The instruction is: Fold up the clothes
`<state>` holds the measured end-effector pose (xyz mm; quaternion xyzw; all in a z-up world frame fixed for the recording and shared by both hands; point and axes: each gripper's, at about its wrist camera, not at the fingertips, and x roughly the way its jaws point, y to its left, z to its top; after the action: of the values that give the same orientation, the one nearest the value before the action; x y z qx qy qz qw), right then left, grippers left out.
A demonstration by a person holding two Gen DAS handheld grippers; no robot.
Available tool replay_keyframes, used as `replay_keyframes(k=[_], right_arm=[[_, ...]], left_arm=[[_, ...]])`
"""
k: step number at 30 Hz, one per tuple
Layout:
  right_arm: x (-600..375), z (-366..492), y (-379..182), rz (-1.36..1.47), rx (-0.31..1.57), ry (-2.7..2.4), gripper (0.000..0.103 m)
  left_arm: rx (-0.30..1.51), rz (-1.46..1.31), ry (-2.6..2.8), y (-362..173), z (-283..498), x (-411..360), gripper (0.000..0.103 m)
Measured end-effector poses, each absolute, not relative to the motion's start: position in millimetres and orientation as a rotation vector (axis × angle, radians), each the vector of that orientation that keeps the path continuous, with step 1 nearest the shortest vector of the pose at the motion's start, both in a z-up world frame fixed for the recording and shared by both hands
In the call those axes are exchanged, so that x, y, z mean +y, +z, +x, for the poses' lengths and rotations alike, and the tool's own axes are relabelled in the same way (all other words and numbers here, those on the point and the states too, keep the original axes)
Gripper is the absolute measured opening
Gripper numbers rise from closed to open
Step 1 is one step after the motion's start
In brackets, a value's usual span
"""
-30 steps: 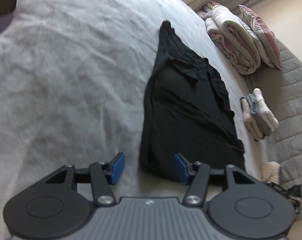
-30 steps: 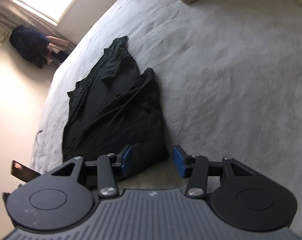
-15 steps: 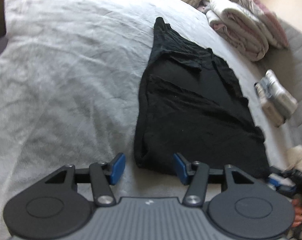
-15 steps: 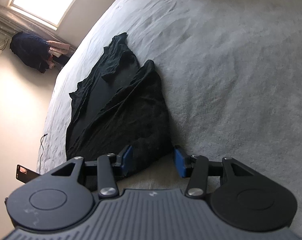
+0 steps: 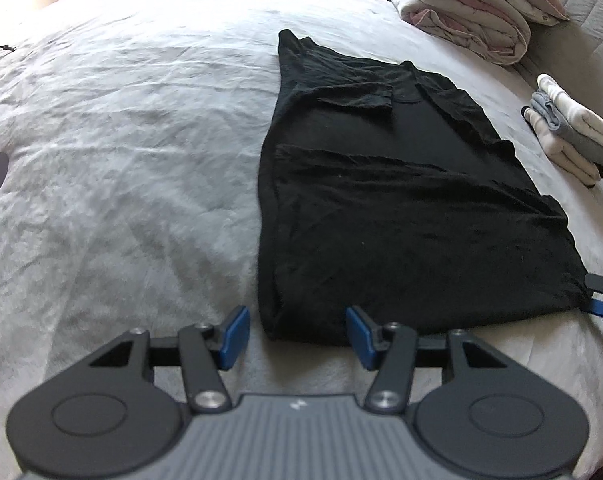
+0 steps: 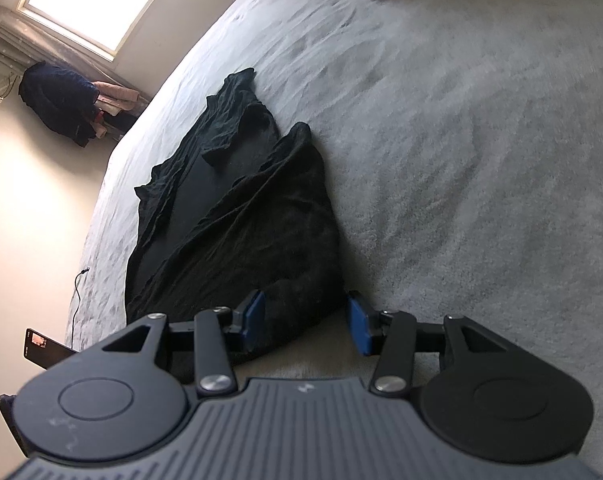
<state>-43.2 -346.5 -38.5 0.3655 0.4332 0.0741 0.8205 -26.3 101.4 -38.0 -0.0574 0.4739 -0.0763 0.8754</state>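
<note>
Grey bedding covers the bed (image 5: 121, 152), where the black garment (image 5: 381, 208) lies spread flat. Folded blankets (image 5: 461, 12) sit beyond. Left tool (image 5: 297, 336) and right tool (image 6: 305, 322) stand half open, each straddling a near corner, gripping nothing.
</note>
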Motion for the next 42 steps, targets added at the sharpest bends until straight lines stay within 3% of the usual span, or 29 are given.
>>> replay_keyframes(k=[9, 13, 22, 28, 31, 38, 42], right_arm=[[-341, -41, -37, 0.760, 0.912, 0.139, 0.050], [-345, -40, -40, 0.795, 0.896, 0.116, 0.045], [-348, -37, -45, 0.840, 0.845, 0.136, 0.045], [-347, -35, -48, 0.815, 0.824, 0.158, 0.022], [-347, -33, -52, 0.822, 0.828, 0.171, 0.008], [-355, -36, -49, 0.927, 0.810, 0.192, 0.007], [-357, -37, -49, 0.928, 0.832, 0.172, 0.009]], left_arm=[[1.006, -0.198, -0.189, -38, -22, 114, 0.053], [1.031, -0.431, -0.200, -42, -14, 145, 0.042], [1.018, -0.828, -0.271, -70, -9, 173, 0.040], [0.999, -0.819, -0.296, -74, -7, 167, 0.027], [0.997, -0.850, -0.291, -81, -7, 170, 0.007], [0.973, -0.898, -0.260, -81, -15, 176, 0.004], [0.991, -0.873, -0.260, -79, -15, 175, 0.009]])
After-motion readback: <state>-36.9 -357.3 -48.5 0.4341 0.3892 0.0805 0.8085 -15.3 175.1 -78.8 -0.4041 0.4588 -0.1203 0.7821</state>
